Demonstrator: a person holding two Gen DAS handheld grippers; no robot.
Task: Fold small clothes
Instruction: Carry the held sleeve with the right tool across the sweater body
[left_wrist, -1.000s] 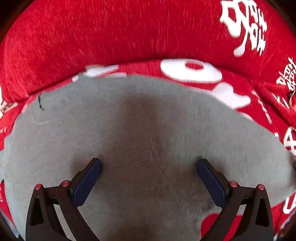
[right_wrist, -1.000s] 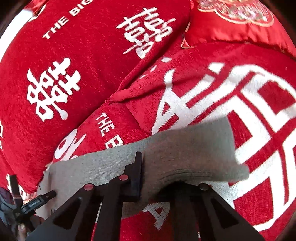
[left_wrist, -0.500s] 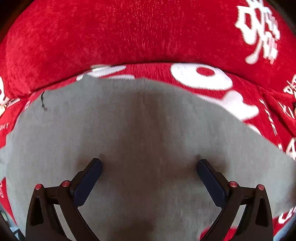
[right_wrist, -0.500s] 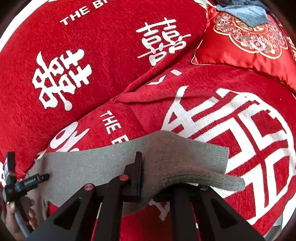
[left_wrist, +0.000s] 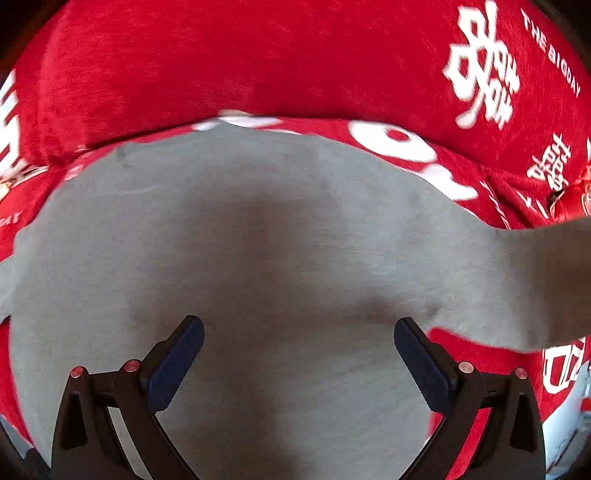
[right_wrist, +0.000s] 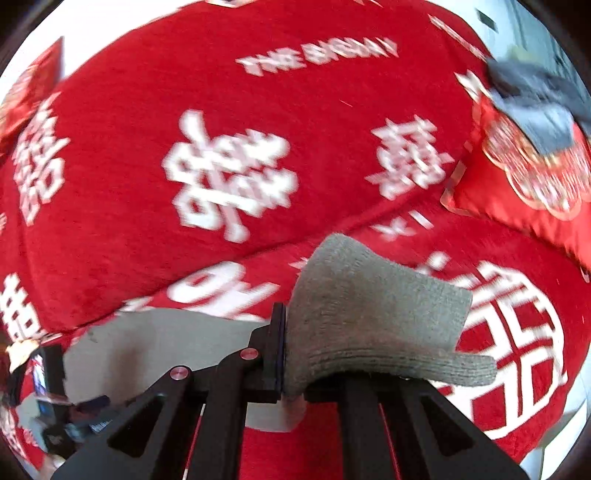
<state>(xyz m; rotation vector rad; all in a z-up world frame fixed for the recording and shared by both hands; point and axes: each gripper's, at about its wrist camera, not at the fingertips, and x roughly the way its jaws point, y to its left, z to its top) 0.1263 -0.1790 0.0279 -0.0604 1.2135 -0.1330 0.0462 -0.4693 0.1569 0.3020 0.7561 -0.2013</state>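
Grey cloth (left_wrist: 258, 240) lies flat under the wide-open, empty left claw (left_wrist: 299, 354); the right claw (right_wrist: 282, 347) pinches its right end, lifted over the red sofa (right_wrist: 258, 129).

A red sofa cover (right_wrist: 258, 122) printed with white characters and "THE BIG DAY" fills both views. At its right end lies a red embroidered cushion (right_wrist: 517, 192), with a dark grey-blue cloth (right_wrist: 535, 107) on top.

Black gripper (left_wrist: 298, 363), seemingly navy pads (left_wrist: 177, 363), red screws.
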